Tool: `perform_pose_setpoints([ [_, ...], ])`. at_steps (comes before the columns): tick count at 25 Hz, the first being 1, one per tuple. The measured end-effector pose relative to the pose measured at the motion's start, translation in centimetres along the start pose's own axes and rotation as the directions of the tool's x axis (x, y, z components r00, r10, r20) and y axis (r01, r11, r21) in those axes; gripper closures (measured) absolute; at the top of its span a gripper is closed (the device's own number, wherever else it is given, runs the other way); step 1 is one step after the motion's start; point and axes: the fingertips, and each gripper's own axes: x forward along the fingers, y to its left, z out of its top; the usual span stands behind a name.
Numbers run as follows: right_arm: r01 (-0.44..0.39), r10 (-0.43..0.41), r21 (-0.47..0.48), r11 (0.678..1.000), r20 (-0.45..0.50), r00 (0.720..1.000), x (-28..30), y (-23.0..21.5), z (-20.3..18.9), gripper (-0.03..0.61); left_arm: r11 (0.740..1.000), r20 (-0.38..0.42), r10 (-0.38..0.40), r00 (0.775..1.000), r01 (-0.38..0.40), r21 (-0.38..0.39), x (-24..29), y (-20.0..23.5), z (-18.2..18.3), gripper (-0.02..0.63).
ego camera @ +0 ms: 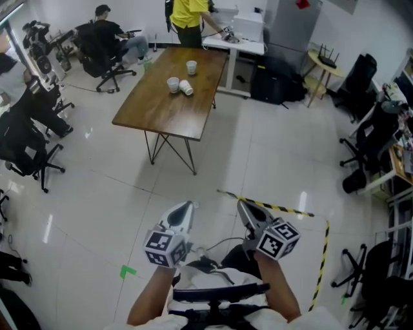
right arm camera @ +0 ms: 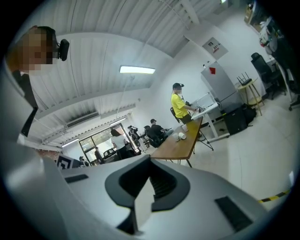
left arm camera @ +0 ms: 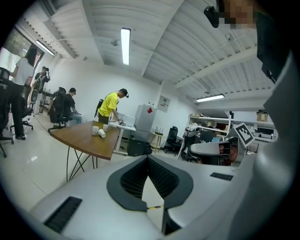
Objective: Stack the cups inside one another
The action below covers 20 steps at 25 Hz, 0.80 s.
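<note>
Three white paper cups stand far off on a brown wooden table (ego camera: 161,109). One upright cup (ego camera: 191,67) is near the far end. A second upright cup (ego camera: 173,84) has a third cup lying on its side (ego camera: 186,87) right beside it. My left gripper (ego camera: 182,213) and right gripper (ego camera: 248,213) are held side by side over the floor, well short of the table, both shut and holding nothing. The left gripper view shows its tips (left arm camera: 148,158) together, with the cups (left arm camera: 98,131) small on the table (left arm camera: 89,140). In the right gripper view its jaws (right arm camera: 150,157) are closed, and the cups (right arm camera: 182,136) are distant.
A person in a yellow shirt (ego camera: 187,19) stands at the table's far end by a white desk (ego camera: 239,40). Office chairs (ego camera: 26,145) line the left, with a seated person (ego camera: 113,32) behind. Black-and-yellow tape (ego camera: 277,207) and a green mark (ego camera: 127,271) lie on the floor.
</note>
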Motion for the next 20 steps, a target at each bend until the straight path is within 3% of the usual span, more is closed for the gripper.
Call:
perform_pose_setpoints([
  [9,-0.067,0.067,0.019,0.998,0.005,0.998,5.5,-5.0,3.9,0.572,0.999,0.013,0.033,0.999,-0.033,-0.002,6.9,2.3,2.4,0.623],
  [20,-0.193,0.192,-0.001,0.981,-0.062,0.979,14.1,-15.5,13.7,0.572,0.989,0.041,0.146,0.988,-0.146,-0.024,20.7,4.6,8.2,0.623],
])
